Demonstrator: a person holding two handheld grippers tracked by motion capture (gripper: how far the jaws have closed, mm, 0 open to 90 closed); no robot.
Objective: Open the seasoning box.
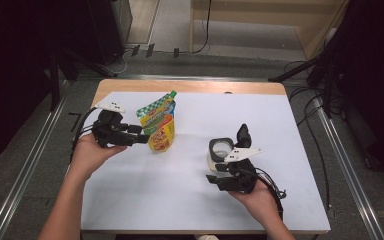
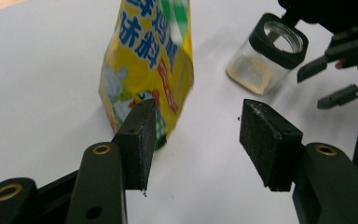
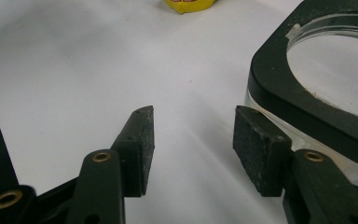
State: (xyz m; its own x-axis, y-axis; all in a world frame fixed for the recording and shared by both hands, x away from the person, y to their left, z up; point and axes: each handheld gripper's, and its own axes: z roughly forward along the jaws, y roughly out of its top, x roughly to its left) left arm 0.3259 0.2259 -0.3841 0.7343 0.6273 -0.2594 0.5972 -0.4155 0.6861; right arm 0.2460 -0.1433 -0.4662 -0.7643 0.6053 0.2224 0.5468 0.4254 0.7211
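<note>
so, taking it from my side of the table outward.

right claw: my right gripper (image 1: 228, 165) sits nearest me, jaws parted with bare table between the pads (image 3: 142, 149); it holds nothing.

jar: the clear square jar with a black rim and open round mouth (image 1: 220, 149) stands just beside that gripper, its black rim (image 3: 279, 84) hard against the outside of one jaw. i cannot tell whether they touch. a thin yellowish layer lies at the bottom of the jar (image 2: 266, 56).

left claw: my left gripper (image 1: 142, 137) is farther out at the left, jaws apart and closed on nothing.

pouch: the yellow and green printed plastic stand-up pouch (image 1: 158, 122) stands upright on the white table cover (image 1: 190, 200), well apart from the jar. in the left gripper view the pouch (image 2: 144, 70) rises just past one pad (image 2: 142, 140), off to its side, not between the two.

done so far: both things upright, jar already open, each claw close to its own thing.

left to do: by my judgement almost all of it. neither thing is gripped, and the pouch looks unopened at its green top, though that is small to read.

next need: line the left jaws around the pouch before closing.
</note>
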